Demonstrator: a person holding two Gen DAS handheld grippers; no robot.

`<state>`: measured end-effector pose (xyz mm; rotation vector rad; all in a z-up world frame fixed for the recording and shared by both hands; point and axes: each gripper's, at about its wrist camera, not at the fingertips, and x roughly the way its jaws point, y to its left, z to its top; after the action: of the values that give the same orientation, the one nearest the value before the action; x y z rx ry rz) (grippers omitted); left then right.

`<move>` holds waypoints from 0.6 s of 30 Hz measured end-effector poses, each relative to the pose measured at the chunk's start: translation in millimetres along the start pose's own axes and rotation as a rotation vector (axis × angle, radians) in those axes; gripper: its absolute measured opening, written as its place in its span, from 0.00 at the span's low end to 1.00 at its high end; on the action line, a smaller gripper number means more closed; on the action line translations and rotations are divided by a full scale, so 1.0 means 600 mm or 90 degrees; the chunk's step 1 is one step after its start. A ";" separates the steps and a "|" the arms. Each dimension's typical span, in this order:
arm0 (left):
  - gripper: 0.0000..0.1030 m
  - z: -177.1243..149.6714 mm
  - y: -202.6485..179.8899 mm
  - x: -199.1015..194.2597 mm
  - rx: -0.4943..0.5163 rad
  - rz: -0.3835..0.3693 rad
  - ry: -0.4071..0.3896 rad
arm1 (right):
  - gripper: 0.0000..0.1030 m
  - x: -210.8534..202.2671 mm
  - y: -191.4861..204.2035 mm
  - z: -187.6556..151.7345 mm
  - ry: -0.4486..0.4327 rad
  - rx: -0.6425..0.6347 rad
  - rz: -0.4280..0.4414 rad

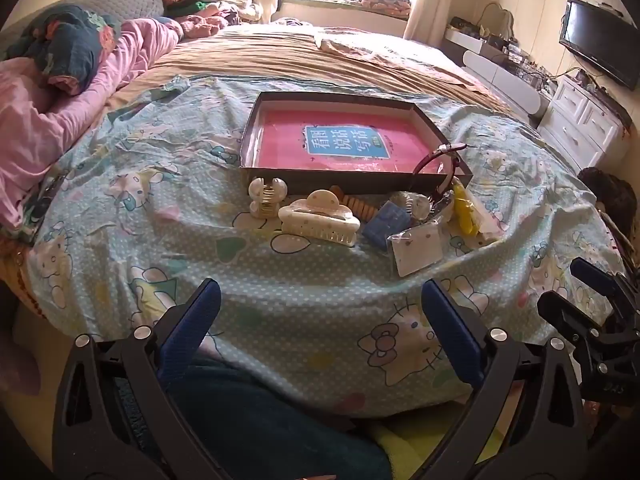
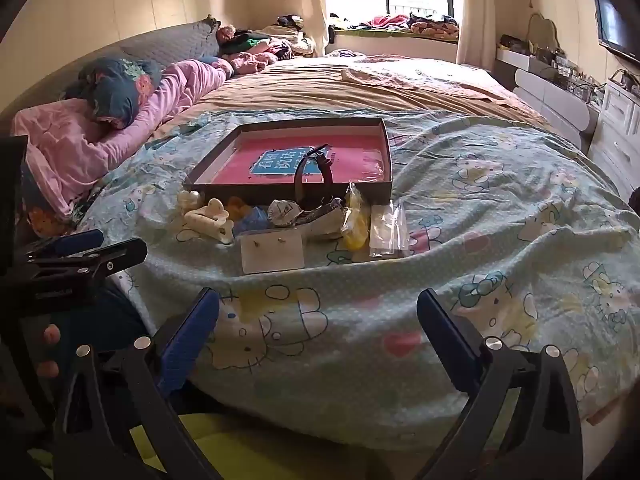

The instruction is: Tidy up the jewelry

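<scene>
So, left wrist view: my left claw [image 1: 320, 312] hangs wide apart and empty over the bed [image 1: 280, 300] edge — nothing gripped yet. Hair clips [image 1: 316, 220] and packets sit heaped just before the shallow box [image 1: 352, 140], presumably staged for sorting into it. A watch [image 1: 438, 164] leans over the box rim.

Right wrist view: right claw [image 2: 318, 312] likewise spread, empty — earring card [image 2: 272, 250] nearest, likely my first pick.

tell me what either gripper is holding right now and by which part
Nothing is held. The left gripper and the right gripper both stand wide open over the bedspread, short of the hair clips and the tray.
</scene>
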<state>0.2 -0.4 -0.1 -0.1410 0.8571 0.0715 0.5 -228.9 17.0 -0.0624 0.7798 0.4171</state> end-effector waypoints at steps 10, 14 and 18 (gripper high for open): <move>0.91 0.007 -0.005 -0.015 -0.002 -0.002 -0.012 | 0.96 -0.011 0.007 0.002 -0.001 -0.006 0.006; 0.91 0.006 0.000 -0.016 -0.004 -0.006 -0.013 | 0.96 -0.010 0.012 0.001 -0.003 -0.004 0.006; 0.91 0.007 0.001 -0.017 -0.004 -0.006 -0.013 | 0.96 -0.012 0.016 0.001 -0.002 -0.004 0.006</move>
<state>-3.7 0.6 10.2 -0.1500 0.8364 0.0665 -7.1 -222.5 23.4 -0.0640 0.7759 0.4286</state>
